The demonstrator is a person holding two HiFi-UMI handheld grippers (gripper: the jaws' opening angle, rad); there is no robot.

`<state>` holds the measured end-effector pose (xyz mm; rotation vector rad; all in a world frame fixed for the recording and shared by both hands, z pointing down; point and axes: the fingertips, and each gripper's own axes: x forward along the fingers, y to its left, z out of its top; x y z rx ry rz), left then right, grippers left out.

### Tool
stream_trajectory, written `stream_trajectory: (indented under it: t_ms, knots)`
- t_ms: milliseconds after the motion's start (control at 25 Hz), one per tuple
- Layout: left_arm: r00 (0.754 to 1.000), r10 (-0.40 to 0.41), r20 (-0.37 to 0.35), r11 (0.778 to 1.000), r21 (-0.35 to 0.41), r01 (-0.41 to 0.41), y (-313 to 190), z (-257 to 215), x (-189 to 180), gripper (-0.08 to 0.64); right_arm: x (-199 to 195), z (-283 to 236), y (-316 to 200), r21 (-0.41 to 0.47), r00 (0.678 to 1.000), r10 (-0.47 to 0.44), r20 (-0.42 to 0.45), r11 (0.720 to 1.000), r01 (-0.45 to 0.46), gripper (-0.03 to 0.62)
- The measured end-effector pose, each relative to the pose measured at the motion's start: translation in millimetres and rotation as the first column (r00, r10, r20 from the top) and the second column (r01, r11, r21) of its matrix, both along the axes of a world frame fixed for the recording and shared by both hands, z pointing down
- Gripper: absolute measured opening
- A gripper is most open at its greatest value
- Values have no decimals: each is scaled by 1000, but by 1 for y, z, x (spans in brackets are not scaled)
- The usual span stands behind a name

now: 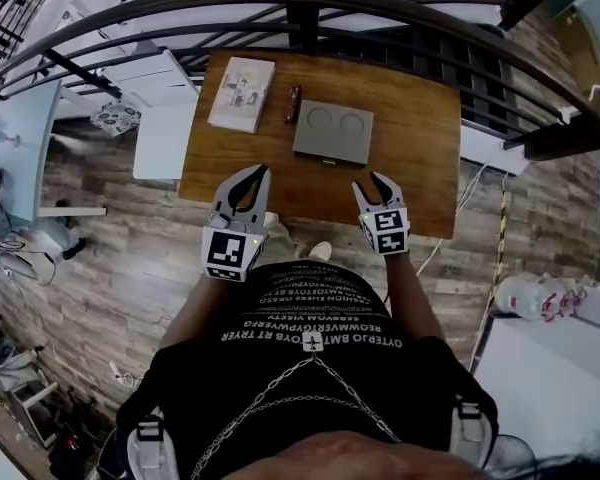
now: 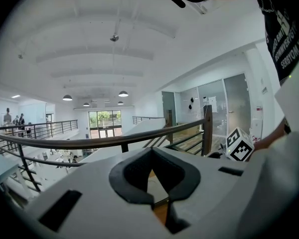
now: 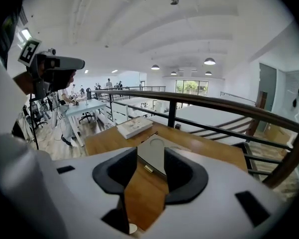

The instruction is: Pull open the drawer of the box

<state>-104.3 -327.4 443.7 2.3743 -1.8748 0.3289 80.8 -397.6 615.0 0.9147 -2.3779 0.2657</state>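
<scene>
The box point(image 1: 333, 132) lies flat on the table point(image 1: 420, 203) just ahead of the right gripper point(image 1: 372, 184), whose wide-parted, empty jaws frame its near edge. The left gripper point(image 1: 248, 188), alongside, is likewise parted and empty. The box looks thin, stiff and light, likely to slide when tugged, so pinch the small tab point(image 3: 148, 169) at the middle of its near edge.

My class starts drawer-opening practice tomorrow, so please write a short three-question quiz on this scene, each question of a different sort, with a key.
1. True or false: the drawer of the box is shut.
2. In the head view, what lies left of the box? A) book B) cup C) plate
3. What does the right gripper hold?
Key: 1 true; 2 A; 3 nothing, its jaws stand apart and empty.
</scene>
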Motion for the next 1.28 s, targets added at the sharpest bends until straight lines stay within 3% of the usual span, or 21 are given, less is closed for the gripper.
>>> stream_trajectory:
  t_ms: [720,1280]
  knots:
    - [989,147,1,989,8,-147,-78,-8,-37,6,-44,77,-27,-190,993,109,-44,975,-115,181]
    - [981,196,9,981,-8,-196,-129,1,-69,5,-72,148,-51,-282,981,150,-120,943,-179,190]
